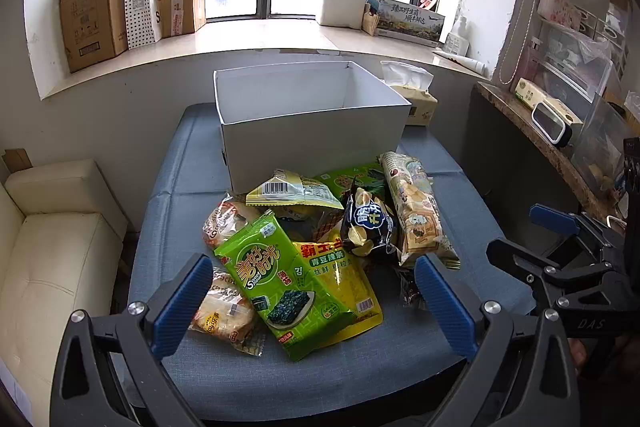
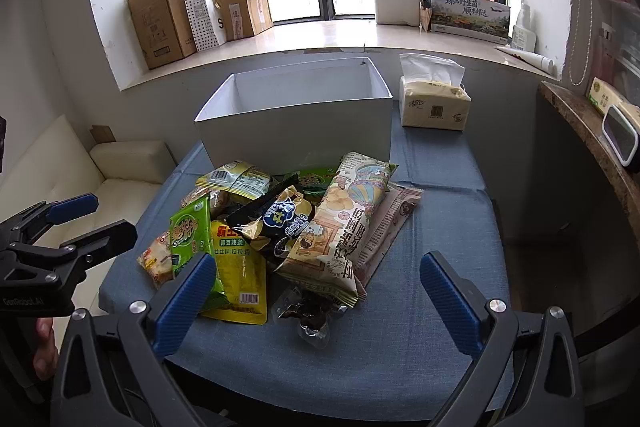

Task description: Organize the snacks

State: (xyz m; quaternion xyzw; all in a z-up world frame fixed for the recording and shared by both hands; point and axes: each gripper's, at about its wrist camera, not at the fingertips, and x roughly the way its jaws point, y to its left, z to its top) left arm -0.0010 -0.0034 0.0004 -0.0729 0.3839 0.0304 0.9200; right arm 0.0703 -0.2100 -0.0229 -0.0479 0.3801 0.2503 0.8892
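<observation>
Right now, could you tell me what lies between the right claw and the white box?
The snack pile fills that stretch: packets lie heaped on the blue cloth between the open right claw and the white box, shown in the right wrist view.

A heap of snack packets (image 1: 320,247) lies overlapping on the blue cloth (green seaweed pack (image 1: 276,283) on top, nearest), just before an open white box (image 1: 312,123) standing upright.

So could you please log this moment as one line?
left gripper: open | right gripper: open | snacks: piled | box: no snacks visible
</observation>
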